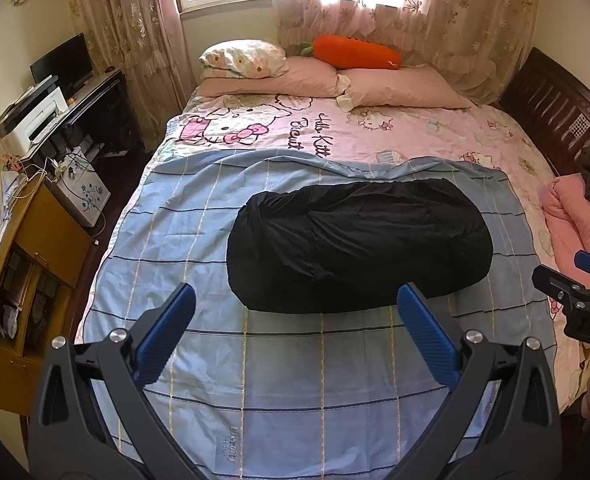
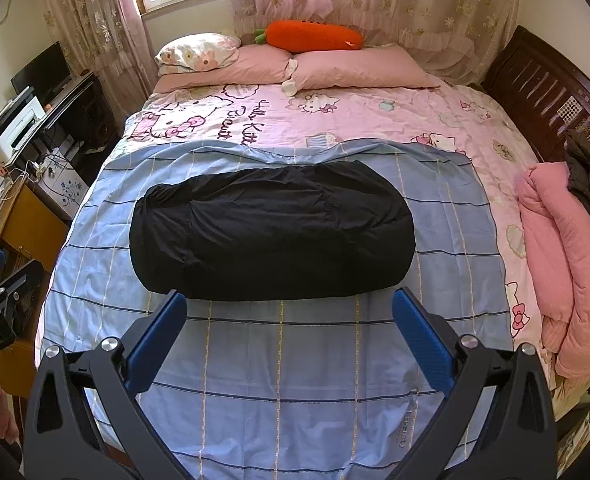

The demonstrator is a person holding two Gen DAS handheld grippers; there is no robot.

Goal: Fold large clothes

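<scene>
This is a home bedroom: a bed (image 1: 495,132) with pink pillows (image 1: 399,88) (cartoon cat sheet), flowered curtains (image 1: 111,12) and a printer (image 1: 35,116).

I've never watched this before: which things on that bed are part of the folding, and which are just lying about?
Part of the job:
black folded garment
blue checked sheet beneath it
left gripper, open
right gripper, open

Just lying about:
orange carrot-shaped plush
pink pillows
rumpled pink blanket
</scene>
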